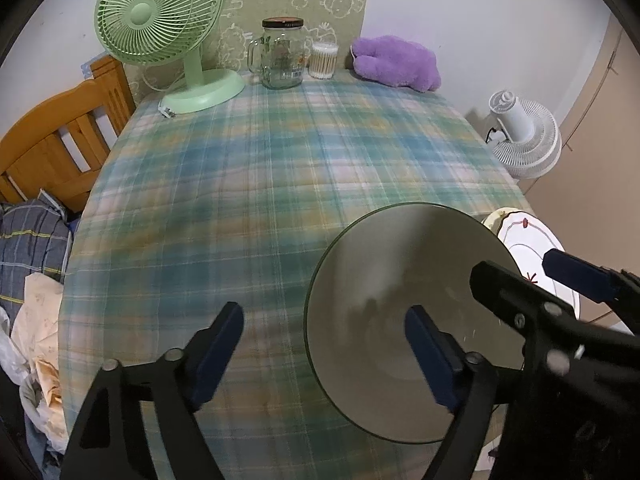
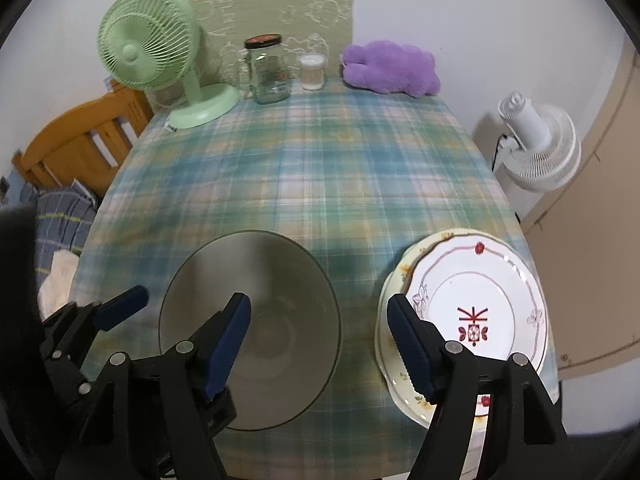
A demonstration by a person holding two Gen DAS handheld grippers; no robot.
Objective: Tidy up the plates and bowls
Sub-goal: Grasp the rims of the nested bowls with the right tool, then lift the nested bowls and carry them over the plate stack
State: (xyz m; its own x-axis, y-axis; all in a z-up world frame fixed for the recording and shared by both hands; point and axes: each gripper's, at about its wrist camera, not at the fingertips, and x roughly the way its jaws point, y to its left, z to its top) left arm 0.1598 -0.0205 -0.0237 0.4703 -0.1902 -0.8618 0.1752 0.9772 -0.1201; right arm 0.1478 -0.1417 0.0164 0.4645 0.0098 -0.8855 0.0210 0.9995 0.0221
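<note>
**Both grippers open over the bowl and plates**

The left gripper [image 1: 324, 340] has its jaws wide apart, with nothing clamped. Its right finger [image 1: 430, 354] hangs over the inside of the grey bowl [image 1: 384, 280], while its left finger sits over bare tablecloth [image 1: 248, 184]; the bowl's near-left rim lies between the two. The bowl rests upright on the cloth. No pad can be seen pressing on it.

The right gripper [image 2: 320, 344] also stands with its jaws apart, holding nothing. Its left finger [image 2: 226, 344] lies over the bowl's right inner side, and its right finger [image 2: 410, 350] over the left edge of the plate stack [image 2: 480, 280]. A strip of cloth shows between the jaws, with the bowl just to the left of that gap and the plates just to the right.

The stack has a white plate with a red motif on top of a cream one, near the table's right edge. Beyond both jaws, at the far edge, stand a green fan [image 1: 160, 16], a jar [image 1: 282, 54] and a purple toy [image 1: 396, 62].
</note>
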